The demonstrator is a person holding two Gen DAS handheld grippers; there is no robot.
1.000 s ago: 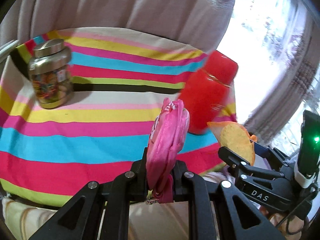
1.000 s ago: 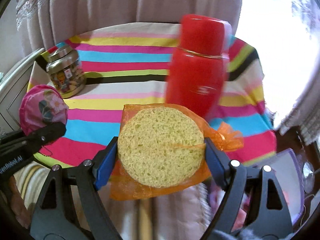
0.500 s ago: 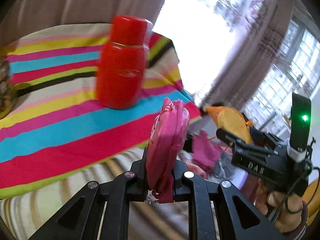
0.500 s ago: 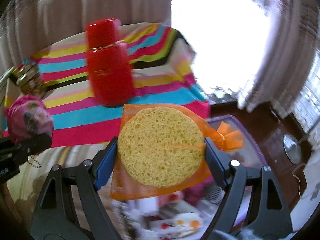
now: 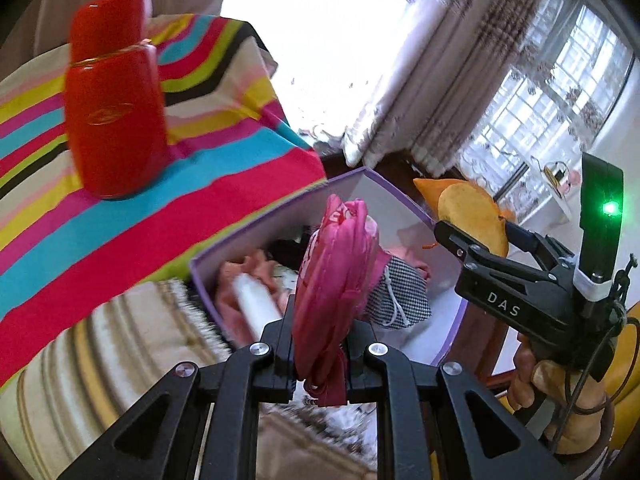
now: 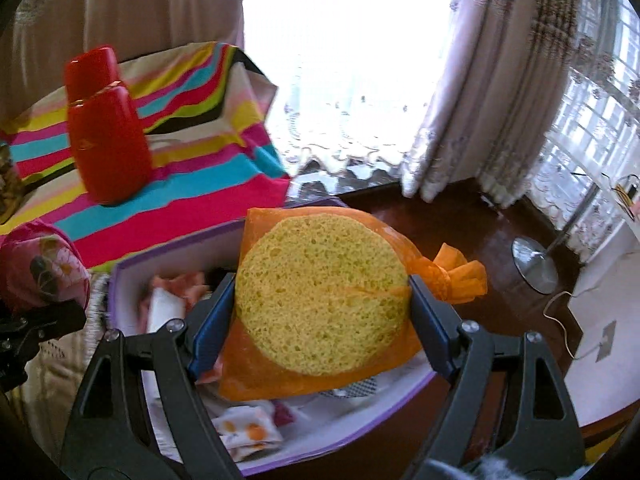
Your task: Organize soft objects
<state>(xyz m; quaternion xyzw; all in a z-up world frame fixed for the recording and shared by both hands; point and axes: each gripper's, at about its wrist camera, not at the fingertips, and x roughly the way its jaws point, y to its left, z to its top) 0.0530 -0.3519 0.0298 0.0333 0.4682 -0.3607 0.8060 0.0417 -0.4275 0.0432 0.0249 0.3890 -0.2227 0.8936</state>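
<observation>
My left gripper [image 5: 320,320] is shut on a folded pink fabric pouch [image 5: 336,280] and holds it above a purple-rimmed box [image 5: 456,320]. The pouch also shows at the left edge of the right wrist view [image 6: 40,268]. My right gripper [image 6: 320,300] is shut on a round yellow sponge in an orange mesh bag [image 6: 320,292], held over the same box [image 6: 120,280]. The sponge also shows in the left wrist view [image 5: 472,220]. The box holds several soft cloth items, among them a checked pouch [image 5: 396,296].
A red flask [image 5: 116,108] stands on the striped tablecloth [image 5: 120,232] left of the box; it also shows in the right wrist view [image 6: 106,128]. Curtains [image 6: 488,100] and a bright window lie behind. A lamp base [image 6: 534,266] sits on the dark floor.
Both grippers swung right, away from the striped table, and now hang over the purple box. The jar has left the left wrist view. Both still hold their objects.
</observation>
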